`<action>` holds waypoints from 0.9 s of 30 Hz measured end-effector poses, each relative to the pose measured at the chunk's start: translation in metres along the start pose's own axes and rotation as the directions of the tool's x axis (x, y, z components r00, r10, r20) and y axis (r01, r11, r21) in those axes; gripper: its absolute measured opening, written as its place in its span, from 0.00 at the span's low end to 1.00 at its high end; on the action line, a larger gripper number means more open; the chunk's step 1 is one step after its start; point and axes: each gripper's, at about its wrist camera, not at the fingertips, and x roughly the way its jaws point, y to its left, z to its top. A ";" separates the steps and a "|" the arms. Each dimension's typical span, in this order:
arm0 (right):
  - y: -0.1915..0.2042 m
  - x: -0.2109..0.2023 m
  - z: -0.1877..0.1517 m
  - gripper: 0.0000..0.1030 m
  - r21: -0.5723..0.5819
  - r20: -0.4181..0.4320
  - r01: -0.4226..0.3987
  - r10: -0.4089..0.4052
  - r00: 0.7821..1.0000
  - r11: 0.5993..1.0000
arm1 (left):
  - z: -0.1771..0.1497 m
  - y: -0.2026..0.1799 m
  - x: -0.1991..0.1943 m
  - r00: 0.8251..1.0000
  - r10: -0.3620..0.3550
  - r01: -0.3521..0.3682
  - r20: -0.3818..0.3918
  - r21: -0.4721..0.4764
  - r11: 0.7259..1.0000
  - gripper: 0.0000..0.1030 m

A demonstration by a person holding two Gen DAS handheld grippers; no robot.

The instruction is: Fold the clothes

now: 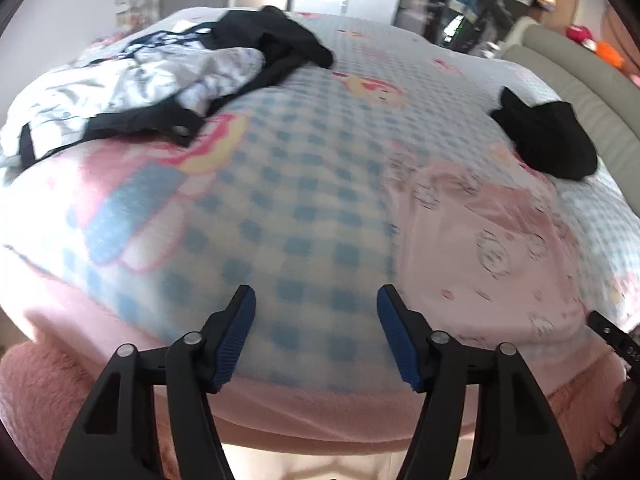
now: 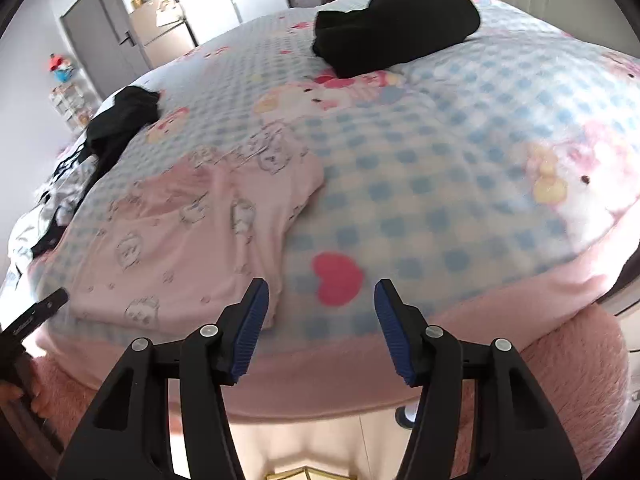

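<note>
Pink garment lies flat between the grippers, long axis running away from them; right gripper sits nearer its corner, left gripper beside; both jaws apart, empty.

A bed in a blue-checked cartoon blanket carries a pink garment, a folded black garment beyond it, and a black-and-white heap

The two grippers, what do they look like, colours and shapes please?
Both look alike. The left gripper and the right gripper each have two black, angular plastic fingers with triangular cutouts and round silver pivot pins. The fingertips carry ribbed blue pads. No cables, markings or sleeves are clearly visible.
</note>
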 end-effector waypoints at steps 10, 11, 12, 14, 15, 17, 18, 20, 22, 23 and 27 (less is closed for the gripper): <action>-0.006 0.006 -0.007 0.54 0.014 -0.020 0.069 -0.069 0.997 0.998 | 0.008 -0.013 -0.001 0.999 0.000 0.000 -0.033 0.005 1.000 0.54; -0.008 0.001 -0.004 0.54 0.021 -0.008 0.050 -0.050 0.999 0.999 | 0.014 -0.024 -0.004 0.999 -0.040 0.041 -0.026 0.032 0.999 0.54; -0.010 -0.003 -0.001 0.54 0.026 0.005 0.030 -0.030 1.000 0.999 | 0.019 -0.039 -0.004 0.996 -0.084 0.086 -0.029 0.065 0.994 0.54; -0.007 -0.006 0.005 0.53 0.024 0.022 -0.022 0.022 1.000 0.999 | 0.028 -0.074 0.000 0.983 -0.179 0.184 -0.050 0.125 0.975 0.54; -0.004 -0.005 0.009 0.53 0.017 0.025 -0.047 0.046 0.999 0.999 | 0.031 -0.088 0.003 0.976 -0.209 0.216 -0.063 0.149 0.965 0.54; 0.006 0.002 0.015 0.53 -0.006 0.012 -0.069 0.069 0.998 0.998 | 0.035 -0.112 0.017 0.971 -0.219 0.233 -0.093 0.184 0.955 0.54; 0.010 0.007 0.018 0.53 -0.017 0.006 -0.068 0.068 0.998 0.998 | 0.037 -0.123 0.024 0.969 -0.223 0.241 -0.108 0.201 0.950 0.54; 0.021 0.019 0.020 0.53 -0.056 -0.002 -0.070 0.070 0.998 0.996 | 0.041 -0.146 0.038 0.963 -0.231 0.258 -0.139 0.234 0.937 0.53; 0.026 0.032 0.022 0.51 -0.098 -0.017 -0.036 0.035 0.999 0.995 | 0.045 -0.169 0.052 0.957 -0.237 0.276 -0.169 0.266 0.923 0.53; 0.026 0.037 0.022 0.50 -0.105 -0.022 -0.021 0.018 1.000 0.994 | 0.047 -0.181 0.059 0.953 -0.240 0.285 -0.184 0.282 0.916 0.53; 0.005 0.042 0.026 0.49 -0.039 -0.017 -0.051 0.051 0.999 0.998 | 0.055 -0.223 0.086 0.941 -0.242 0.314 -0.236 0.339 0.887 0.50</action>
